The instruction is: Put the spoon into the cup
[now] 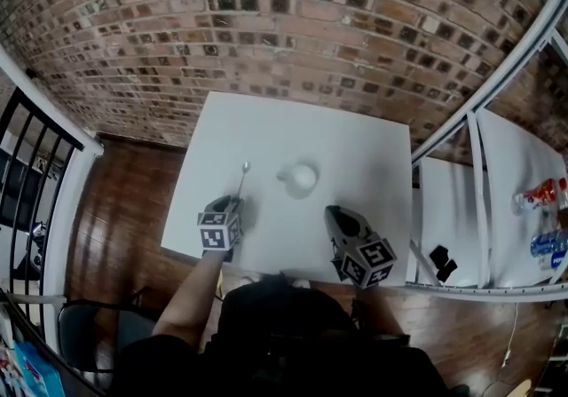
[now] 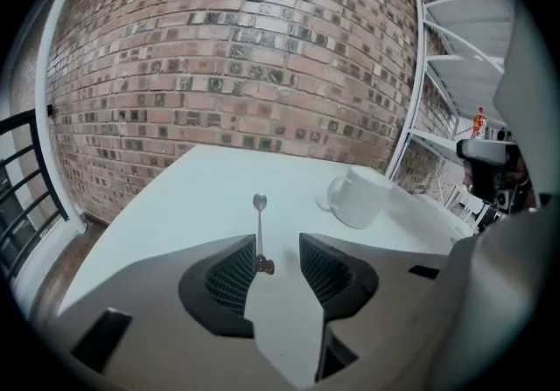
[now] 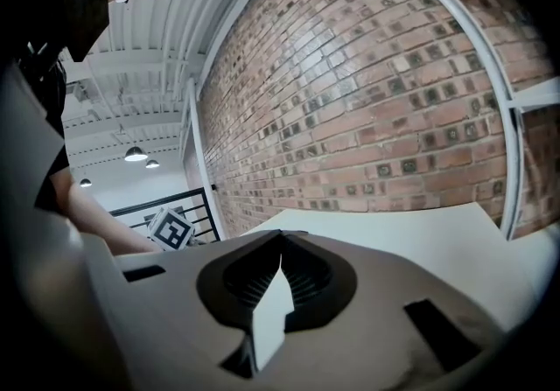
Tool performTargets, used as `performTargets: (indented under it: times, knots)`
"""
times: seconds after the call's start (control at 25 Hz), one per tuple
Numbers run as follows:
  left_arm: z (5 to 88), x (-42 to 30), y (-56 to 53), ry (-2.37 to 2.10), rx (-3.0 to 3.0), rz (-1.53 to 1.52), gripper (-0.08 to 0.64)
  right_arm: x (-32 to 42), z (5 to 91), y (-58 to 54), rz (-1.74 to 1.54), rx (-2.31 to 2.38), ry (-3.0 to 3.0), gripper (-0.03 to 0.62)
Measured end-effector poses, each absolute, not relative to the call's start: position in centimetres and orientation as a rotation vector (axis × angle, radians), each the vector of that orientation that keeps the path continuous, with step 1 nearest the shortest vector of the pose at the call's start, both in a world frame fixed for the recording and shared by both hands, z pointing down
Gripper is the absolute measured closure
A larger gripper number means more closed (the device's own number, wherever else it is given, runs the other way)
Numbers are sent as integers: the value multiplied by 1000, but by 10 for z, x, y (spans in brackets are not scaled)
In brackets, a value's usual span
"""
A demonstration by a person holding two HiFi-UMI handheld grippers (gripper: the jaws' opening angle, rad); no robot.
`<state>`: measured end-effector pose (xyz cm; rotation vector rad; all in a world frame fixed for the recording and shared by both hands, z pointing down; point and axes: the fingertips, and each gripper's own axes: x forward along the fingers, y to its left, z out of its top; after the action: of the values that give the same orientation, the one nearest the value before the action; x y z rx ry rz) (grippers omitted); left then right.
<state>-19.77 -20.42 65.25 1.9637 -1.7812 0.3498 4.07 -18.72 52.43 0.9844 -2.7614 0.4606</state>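
Spoon [image 2: 259,227] lies flat on desk [image 2: 175,197], long axis running straight away from left tongs [image 2: 267,262], handle end between their spread jaws, not pinched. Cup [image 2: 360,197] stands to its right; right tongs [image 3: 280,271] pressed together, empty, farther off.

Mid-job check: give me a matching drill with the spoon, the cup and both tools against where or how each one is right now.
1. spoon
2. cup
3. left tool
4. right tool

A. jaws together, nothing held
B. standing to the right of the spoon in the head view
C. jaws apart, spoon handle end between them
D. lying flat on the table

Pairs: 1-D, 2-B, 3-C, 4-A
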Motion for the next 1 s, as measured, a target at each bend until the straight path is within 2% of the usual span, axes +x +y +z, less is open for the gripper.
performTargets:
  times: [0.24, 0.32, 0.64, 0.92, 1.0]
  knots:
    - [683, -205, -207, -1803, 1922, 467, 403, 56, 542, -172, 496, 995, -2699, 586]
    - [687, -206, -209, -1792, 1908, 458, 367, 61, 544, -171, 490, 1003, -2687, 586]
    - [713, -201, -219, -1789, 1885, 537, 365, 85, 540, -178, 485, 1059, -2669, 586]
    - [710, -201, -221, -1831, 1894, 561, 381, 93, 537, -185, 470, 1105, -2674, 586]
    - [708, -203, -221, -1796, 1876, 537, 418, 92, 537, -186, 487, 1112, -2677, 586]
